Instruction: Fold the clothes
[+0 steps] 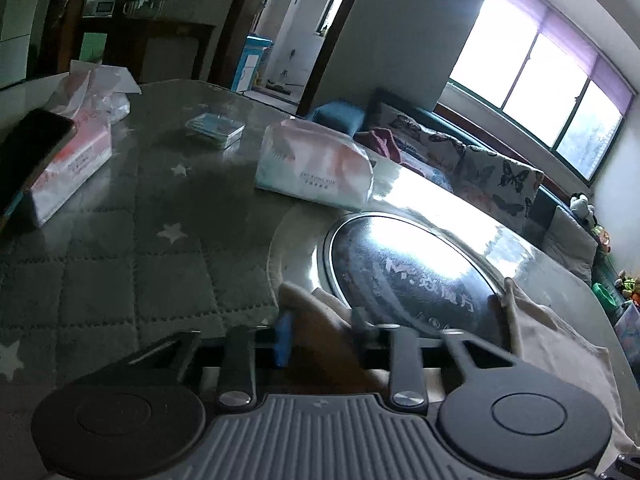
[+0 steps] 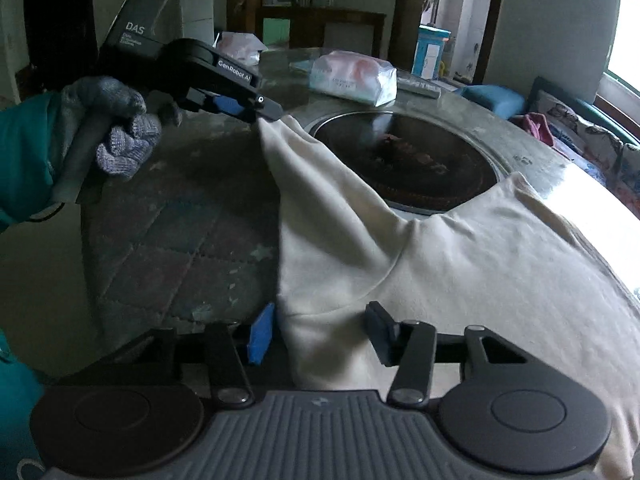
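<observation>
The table (image 2: pixel 180 240) was round, covered by a quilted star-patterned cloth under glass, with a dark round hob (image 2: pixel 404 160) set in its middle. Across its near right side lay the cream garment (image 2: pixel 460 264), mostly flat, one edge overlapping the hob's rim and one corner drawn up off the surface toward the left. Behind the table, a sofa (image 1: pixel 480 160) with butterfly-print covers ran under a bright window (image 1: pixel 540 64). On the far part of the table sat a soft tissue pack (image 1: pixel 316 168), an opened tissue box (image 1: pixel 72 152) with a dark phone (image 1: pixel 32 148) leaning on it, and a small clear box (image 1: pixel 214 128). The left gripper (image 2: pixel 268 114), held by a gloved hand (image 2: pixel 116 128) in a teal sleeve, was pinched tight on the raised corner of the garment, the fabric hanging from its tip; in its own view, cloth bunched between its fingers. The right gripper (image 2: pixel 320 332) sat low at the garment's near edge, its fingers spread wide, the blue pad (image 2: pixel 260 334) just beside the cloth's left border and the dark finger (image 2: pixel 380 330) over the fabric, neither closed on it.
</observation>
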Demonstrator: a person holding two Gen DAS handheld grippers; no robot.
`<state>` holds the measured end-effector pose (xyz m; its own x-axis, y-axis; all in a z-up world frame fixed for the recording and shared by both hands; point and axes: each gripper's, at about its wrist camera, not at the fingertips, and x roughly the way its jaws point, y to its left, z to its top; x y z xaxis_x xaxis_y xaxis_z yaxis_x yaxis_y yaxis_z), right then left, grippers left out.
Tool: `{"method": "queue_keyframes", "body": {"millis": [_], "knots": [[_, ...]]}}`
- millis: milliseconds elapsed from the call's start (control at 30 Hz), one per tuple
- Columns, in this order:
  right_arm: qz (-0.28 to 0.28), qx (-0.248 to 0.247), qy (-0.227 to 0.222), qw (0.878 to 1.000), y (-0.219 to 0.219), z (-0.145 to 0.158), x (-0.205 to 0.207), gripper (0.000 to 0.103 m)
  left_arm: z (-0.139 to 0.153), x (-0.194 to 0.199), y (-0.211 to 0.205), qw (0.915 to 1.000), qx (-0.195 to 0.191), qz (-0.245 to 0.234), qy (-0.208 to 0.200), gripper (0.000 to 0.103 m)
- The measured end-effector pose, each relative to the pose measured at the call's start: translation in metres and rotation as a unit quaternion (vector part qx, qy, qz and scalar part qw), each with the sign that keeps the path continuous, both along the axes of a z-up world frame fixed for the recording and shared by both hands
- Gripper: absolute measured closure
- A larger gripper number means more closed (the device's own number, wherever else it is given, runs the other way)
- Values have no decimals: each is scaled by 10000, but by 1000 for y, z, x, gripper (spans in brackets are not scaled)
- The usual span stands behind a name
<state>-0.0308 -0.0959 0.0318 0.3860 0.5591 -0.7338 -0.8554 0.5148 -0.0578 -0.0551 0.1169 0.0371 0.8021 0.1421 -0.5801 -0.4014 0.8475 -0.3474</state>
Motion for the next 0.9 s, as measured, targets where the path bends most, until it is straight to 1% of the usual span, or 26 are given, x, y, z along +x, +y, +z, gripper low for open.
{"method": "queue_keyframes", "body": {"millis": [67, 100, 167, 267, 333, 400, 433, 467, 500, 533, 667, 700, 733, 800, 900], "knots": [[-15, 16, -8, 10000, -1, 1, 0, 72, 2, 2, 1, 10000, 19, -22, -90, 96], [-24, 24, -10, 10000, -2, 2, 0, 75, 3, 2, 2, 9999, 37, -38, -159, 97], [-57, 62, 34, 10000, -6, 3, 3, 89, 10, -6, -1, 9990, 107, -116, -429, 100], [-26, 140, 150, 9998, -13, 8, 5, 91, 21, -19, -4, 9960, 212, -233, -833, 100], [44, 189, 302, 9994, -19, 11, 7, 91, 26, -27, -7, 9936, 287, -297, -1052, 100], [175, 136, 373, 9991, -21, 9, 6, 91, 14, -29, -5, 9966, 404, -201, -696, 100], [237, 99, 349, 9991, -20, 8, 5, 89, 6, -29, -4, 9977, 407, -140, -525, 100], [279, 104, 354, 9989, -20, 7, 4, 80, -2, -30, -1, 9986, 368, -80, -382, 100], [321, 112, 363, 9988, -20, 7, 4, 75, -7, -31, 1, 9991, 328, -28, -276, 100], [359, 154, 403, 9984, -20, 9, 2, 68, -9, -32, 1, 9991, 352, -13, -248, 100], [361, 288, 386, 9982, -27, 16, -3, 67, -12, -35, 0, 9986, 526, 28, -106, 98], [315, 285, 450, 9981, -29, 16, -2, 67, -14, -35, 2, 9986, 527, 91, -6, 98], [303, 264, 528, 9978, -30, 13, -2, 67, -15, -35, 5, 9987, 483, 141, 32, 96], [299, 233, 613, 9974, -32, 11, -4, 67, -18, -37, 9, 9988, 413, 243, 105, 95], [191, 376, 651, 9970, -43, 17, -7, 67, -10, -41, 7, 9970, 621, 442, 142, 93]]}}
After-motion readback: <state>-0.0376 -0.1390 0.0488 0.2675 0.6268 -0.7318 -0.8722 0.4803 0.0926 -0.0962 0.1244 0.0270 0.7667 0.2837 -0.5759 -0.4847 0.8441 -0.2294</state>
